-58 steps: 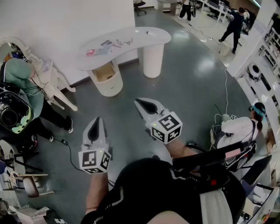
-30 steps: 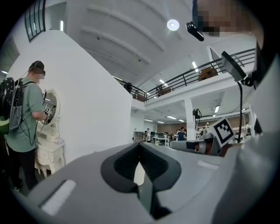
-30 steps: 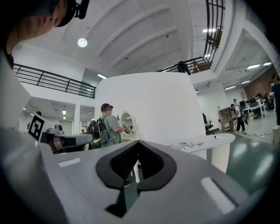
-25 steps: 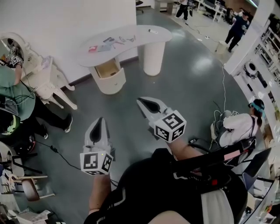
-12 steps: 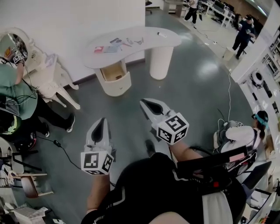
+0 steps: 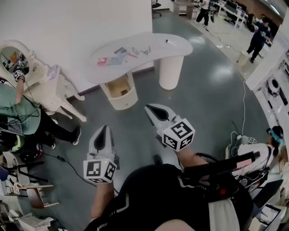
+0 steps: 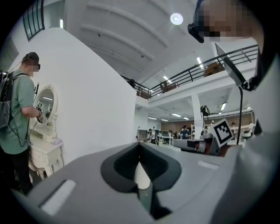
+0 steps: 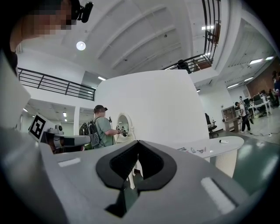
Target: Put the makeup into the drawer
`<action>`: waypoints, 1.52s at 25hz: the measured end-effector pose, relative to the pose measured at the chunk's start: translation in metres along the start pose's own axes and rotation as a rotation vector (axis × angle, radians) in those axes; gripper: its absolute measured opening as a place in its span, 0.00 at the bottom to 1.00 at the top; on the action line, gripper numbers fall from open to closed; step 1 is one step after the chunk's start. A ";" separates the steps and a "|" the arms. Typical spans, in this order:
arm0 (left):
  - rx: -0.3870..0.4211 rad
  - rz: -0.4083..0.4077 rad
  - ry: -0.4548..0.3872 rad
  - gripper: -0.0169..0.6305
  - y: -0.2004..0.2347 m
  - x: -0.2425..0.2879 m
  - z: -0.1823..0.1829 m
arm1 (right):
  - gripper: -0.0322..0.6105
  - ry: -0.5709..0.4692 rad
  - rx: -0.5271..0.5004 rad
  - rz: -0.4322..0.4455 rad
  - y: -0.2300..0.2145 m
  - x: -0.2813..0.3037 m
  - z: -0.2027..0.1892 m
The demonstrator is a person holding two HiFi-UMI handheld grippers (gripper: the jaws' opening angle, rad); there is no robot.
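Both tools, left (image 6: 102, 131) and right (image 6: 152, 110), have been carried forward across the floor. The curved tabletop (image 6: 176, 45) and its open drawer (image 6: 119, 88) now lie nearer them. The person in green (image 6: 18, 115) now has an arm raised to the mirror (image 6: 13, 57).

An open lab hall, with mezzanine railing (image 7: 192, 75) and workstations (image 6: 227, 9).

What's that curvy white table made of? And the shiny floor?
The table looks like white painted wood or laminate, smooth and fairly matte. Its open drawer shows bare tan wood inside. The floor is probably polished concrete or resin: it is grey and glossy, with ceiling lights reflecting off it.
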State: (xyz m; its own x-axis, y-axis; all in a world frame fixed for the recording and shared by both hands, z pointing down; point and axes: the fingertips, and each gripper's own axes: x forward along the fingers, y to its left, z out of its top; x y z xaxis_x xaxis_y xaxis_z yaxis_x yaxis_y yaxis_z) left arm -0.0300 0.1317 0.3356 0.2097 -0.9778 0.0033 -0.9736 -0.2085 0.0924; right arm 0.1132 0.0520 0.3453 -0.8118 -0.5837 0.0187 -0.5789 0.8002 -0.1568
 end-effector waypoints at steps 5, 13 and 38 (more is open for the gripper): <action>0.013 0.033 0.009 0.02 -0.001 0.041 0.001 | 0.05 0.007 -0.003 0.031 -0.041 0.013 0.005; 0.028 0.091 0.034 0.02 0.014 0.089 0.001 | 0.09 0.039 -0.028 0.083 -0.091 0.054 0.004; 0.029 -0.086 0.051 0.02 0.203 0.224 -0.007 | 0.26 0.169 -0.155 0.101 -0.115 0.287 -0.012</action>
State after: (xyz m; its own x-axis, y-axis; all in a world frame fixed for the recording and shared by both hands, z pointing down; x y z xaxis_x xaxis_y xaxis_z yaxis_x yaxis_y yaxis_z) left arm -0.1804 -0.1299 0.3622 0.2964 -0.9539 0.0473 -0.9538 -0.2931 0.0658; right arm -0.0543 -0.2063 0.3805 -0.8596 -0.4790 0.1778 -0.4889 0.8723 -0.0134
